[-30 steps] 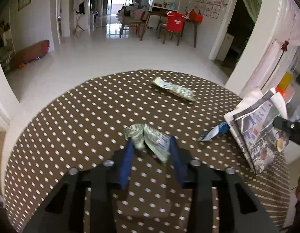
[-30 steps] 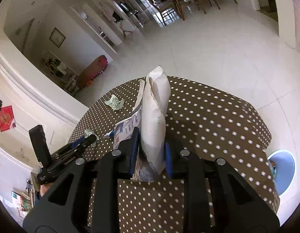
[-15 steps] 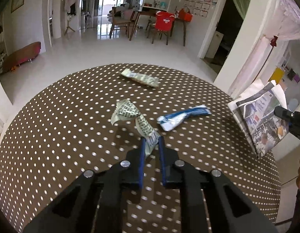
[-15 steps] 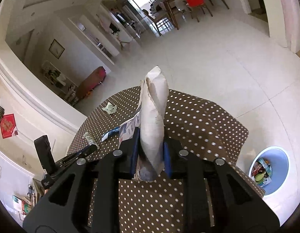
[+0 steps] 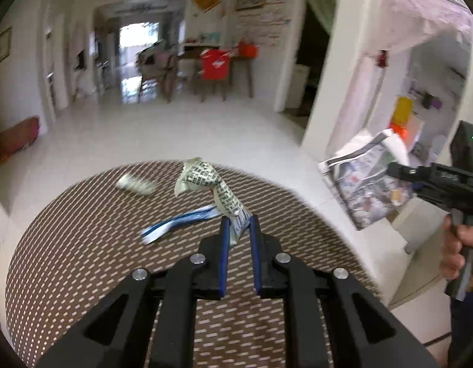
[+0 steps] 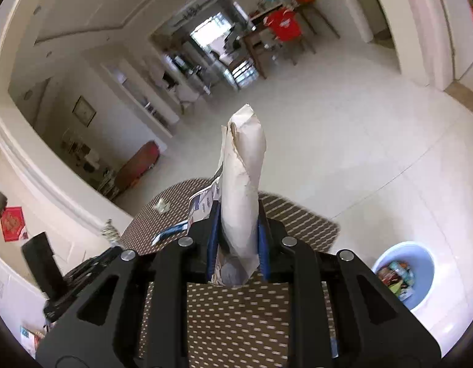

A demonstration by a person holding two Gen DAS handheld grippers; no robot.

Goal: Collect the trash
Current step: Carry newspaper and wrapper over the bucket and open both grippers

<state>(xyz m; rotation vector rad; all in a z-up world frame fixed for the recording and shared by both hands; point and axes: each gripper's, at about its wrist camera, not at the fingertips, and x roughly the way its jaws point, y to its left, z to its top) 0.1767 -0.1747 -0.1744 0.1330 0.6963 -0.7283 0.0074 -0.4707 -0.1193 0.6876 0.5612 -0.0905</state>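
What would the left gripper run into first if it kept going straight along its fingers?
Probably the blue-and-white wrapper on the dotted table, just beyond the left gripper, which is shut on a crumpled green wrapper; depth is unclear in this blurred view.

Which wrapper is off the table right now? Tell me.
The green-and-white printed wrapper, pinched in the left gripper and lifted. The blue-and-white wrapper and the small pale wrapper lie on the dotted tablecloth.

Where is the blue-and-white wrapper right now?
In the left wrist view the blue-and-white wrapper lies flat on the dotted tablecloth, just left of the left gripper and nearer than the other green wrapper.
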